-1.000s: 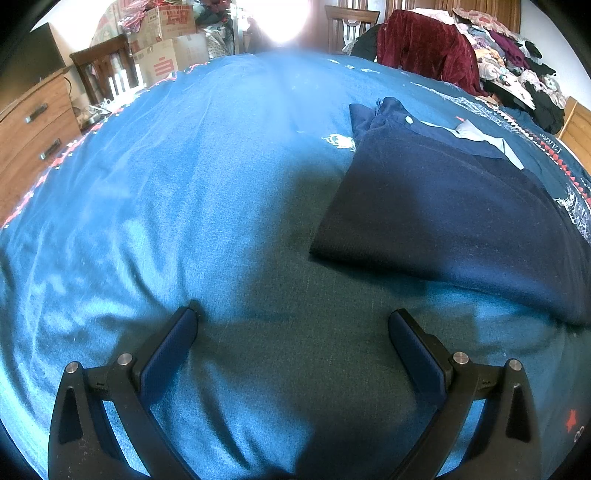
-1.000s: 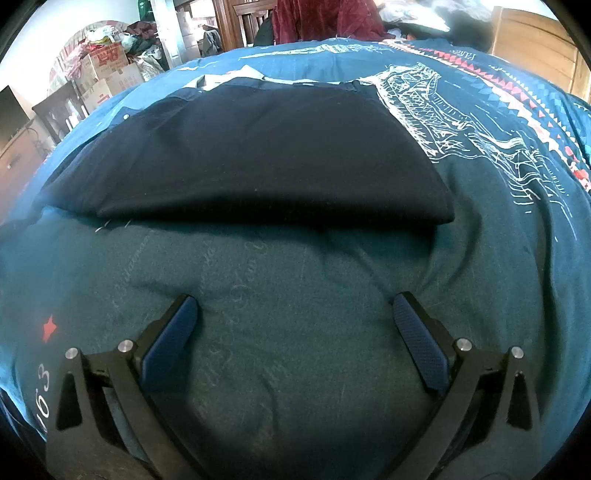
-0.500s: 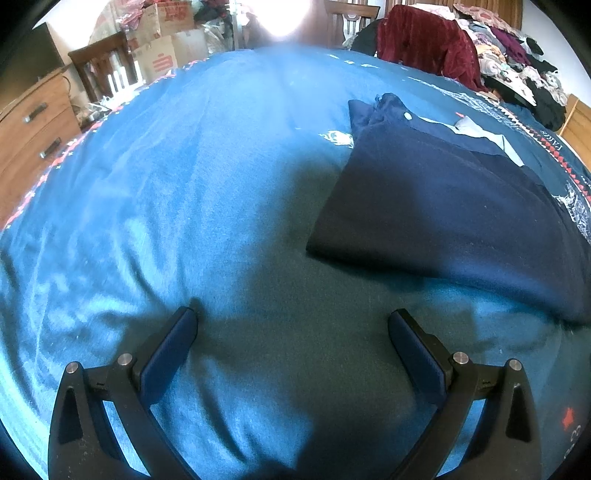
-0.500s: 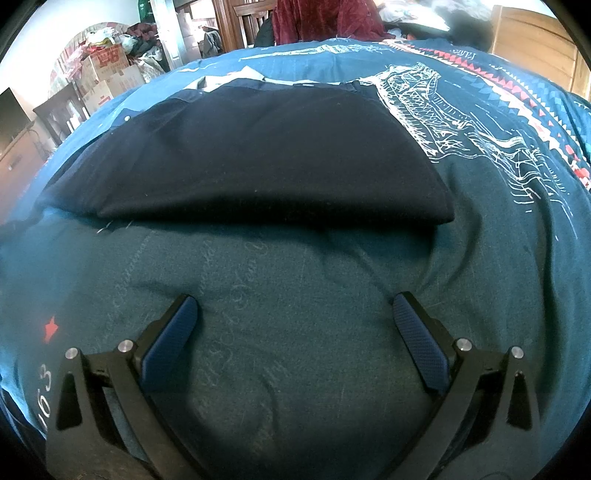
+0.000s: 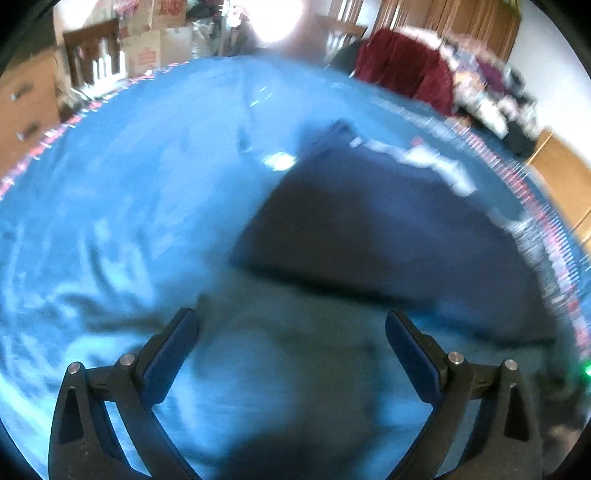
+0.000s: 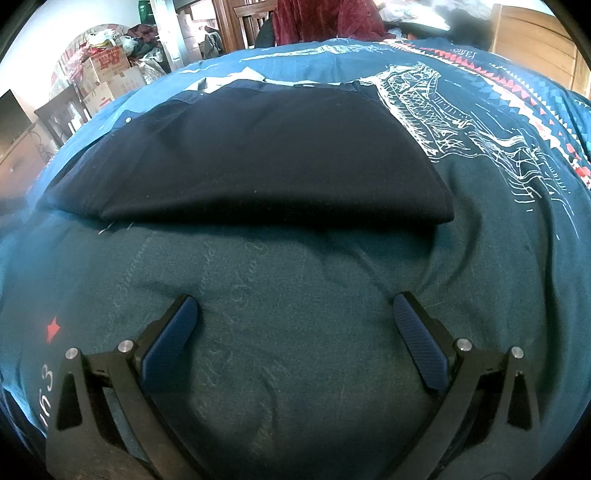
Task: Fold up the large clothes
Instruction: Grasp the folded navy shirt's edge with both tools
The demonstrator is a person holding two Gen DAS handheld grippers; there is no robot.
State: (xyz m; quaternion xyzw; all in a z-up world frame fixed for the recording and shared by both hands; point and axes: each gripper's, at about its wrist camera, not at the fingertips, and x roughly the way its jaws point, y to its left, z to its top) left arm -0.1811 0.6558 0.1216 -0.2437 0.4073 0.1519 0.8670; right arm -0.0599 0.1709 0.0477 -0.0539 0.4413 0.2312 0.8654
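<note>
Garment (image 6: 251, 158), navy, folded flat (crisp near edge) on bedspread (image 6: 295, 295); each hand-held gripper (image 5: 291, 325) (image 6: 295, 310) agape, empty.

A lived-in home bedroom: a bed (image 6: 498, 184) under a blue printed cover, a wooden dresser (image 5: 26, 107), stacked cardboard boxes (image 6: 107, 70), wooden chairs (image 6: 243, 22), and heaped clothes (image 5: 487, 92).

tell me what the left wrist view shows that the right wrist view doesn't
Only the left wrist view, which is blurred, shows the wide plain blue stretch of bedspread left of the garment, and the open left gripper.

Only the right wrist view shows the white line drawing printed on the bedspread, the small red star, and the open right gripper.

Both show the folded dark navy garment lying flat, untouched, and the dark red velvet clothing beyond the bed.
</note>
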